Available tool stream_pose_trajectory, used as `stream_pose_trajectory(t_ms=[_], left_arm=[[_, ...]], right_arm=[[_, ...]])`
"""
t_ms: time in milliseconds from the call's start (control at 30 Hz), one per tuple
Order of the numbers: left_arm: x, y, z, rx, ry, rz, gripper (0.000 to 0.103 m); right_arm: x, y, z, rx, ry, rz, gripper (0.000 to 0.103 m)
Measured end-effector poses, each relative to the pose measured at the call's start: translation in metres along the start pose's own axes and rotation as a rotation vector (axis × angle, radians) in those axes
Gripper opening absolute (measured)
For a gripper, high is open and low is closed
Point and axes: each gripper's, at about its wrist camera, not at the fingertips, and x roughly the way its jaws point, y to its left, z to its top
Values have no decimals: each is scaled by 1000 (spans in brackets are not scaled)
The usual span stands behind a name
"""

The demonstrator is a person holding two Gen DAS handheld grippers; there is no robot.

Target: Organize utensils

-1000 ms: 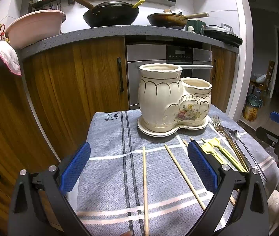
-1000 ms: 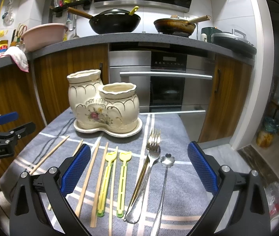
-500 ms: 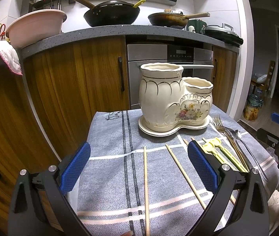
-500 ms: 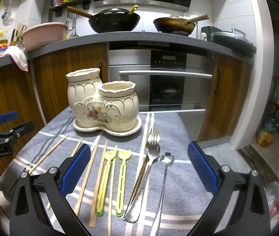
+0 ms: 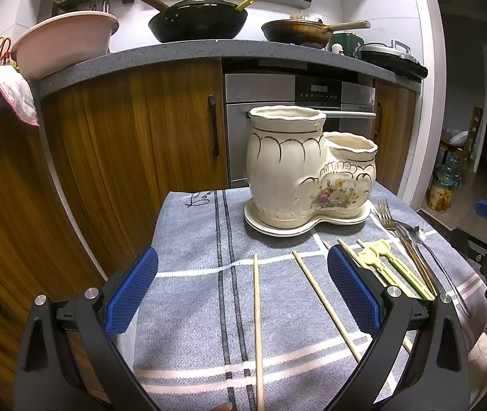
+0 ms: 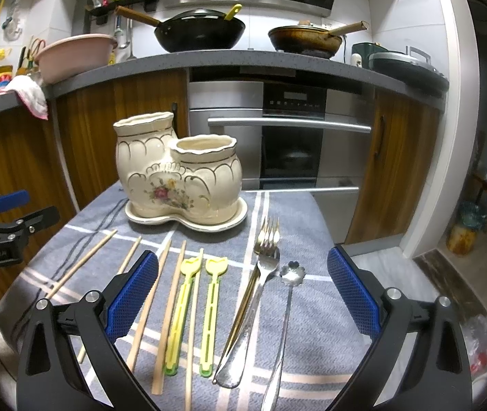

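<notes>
Right wrist view: both right tongs [image 6: 242,289] and left tongs [image 5: 242,287] gape empty, nothing sorted yet; next, likely pinching a fork [image 6: 266,239] for the ceramic holder [image 6: 178,174].

The holder [image 6: 179,178] is glossy glazed ceramic, cream with gilt lines and a painted flower, on a grey woven cloth [image 6: 298,322] with a matt, rough weave. The chopsticks [image 6: 171,308] look like pale bare wood, the yellow-green pair [image 6: 210,311] like matt plastic, and the forks [image 6: 260,274] and spoon [image 6: 286,308] are shiny metal. Both grippers' pads [image 5: 353,291] are blue, textured rubber on black matt plastic.
</notes>
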Motion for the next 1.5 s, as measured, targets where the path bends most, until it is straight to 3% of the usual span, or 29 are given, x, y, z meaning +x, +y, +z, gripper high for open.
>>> stream_pose_trajectory(t_ms=[1500], left_arm=[[17,7,1,0,53,30,98]], right_arm=[[17,0,2,-6,40,5,98]])
